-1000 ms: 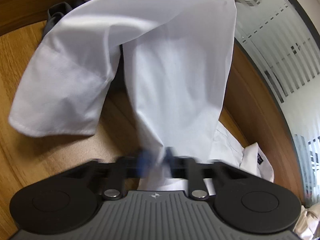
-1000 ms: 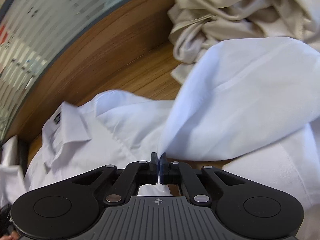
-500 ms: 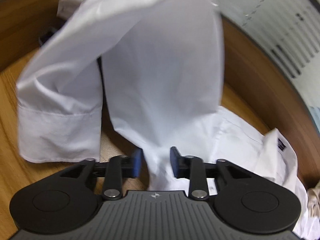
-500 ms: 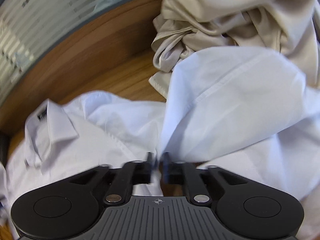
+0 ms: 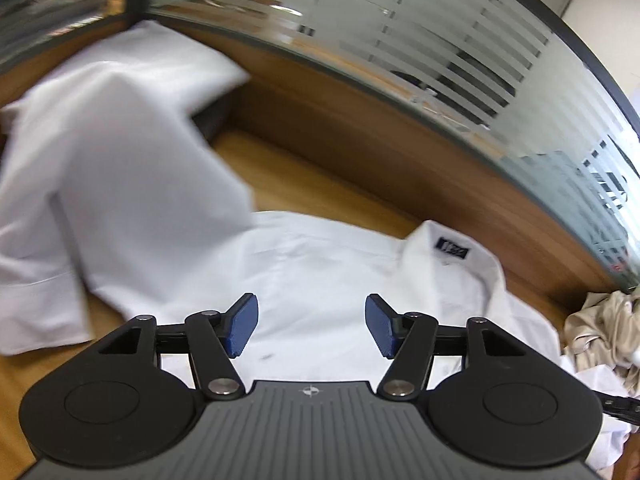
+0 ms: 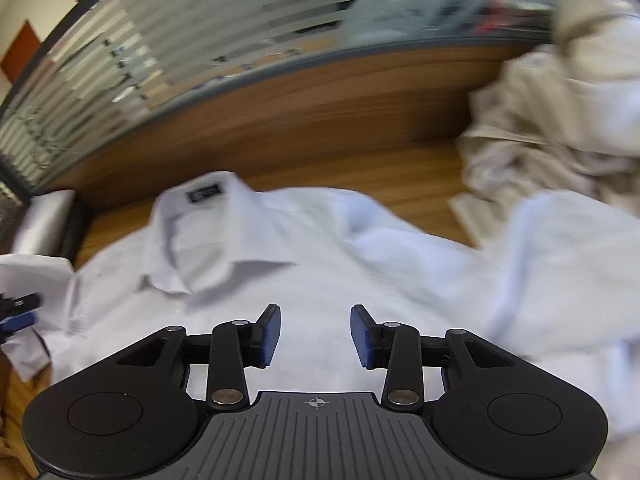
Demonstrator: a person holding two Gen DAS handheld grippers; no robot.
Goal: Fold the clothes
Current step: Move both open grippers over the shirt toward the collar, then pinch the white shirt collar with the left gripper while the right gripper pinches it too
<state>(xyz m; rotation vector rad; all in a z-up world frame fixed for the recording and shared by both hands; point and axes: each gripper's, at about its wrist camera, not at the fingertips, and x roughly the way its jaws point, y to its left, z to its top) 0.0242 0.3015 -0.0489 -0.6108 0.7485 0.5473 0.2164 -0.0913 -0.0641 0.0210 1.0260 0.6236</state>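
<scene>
your left gripper (image 5: 311, 328) and right gripper (image 6: 315, 336) both gape, released. only your left view shows the flopped sleeve (image 5: 120, 184); white shirt (image 6: 320, 264) lies rumpled on the table (image 5: 312, 184), collar far.

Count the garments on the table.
2 that I can tell: a white shirt spread in the middle, collar toward the glass partition, and a crumpled beige garment at its right. More may lie hidden.

Blurred beige garment (image 6: 560, 120), edge-cropped
</scene>
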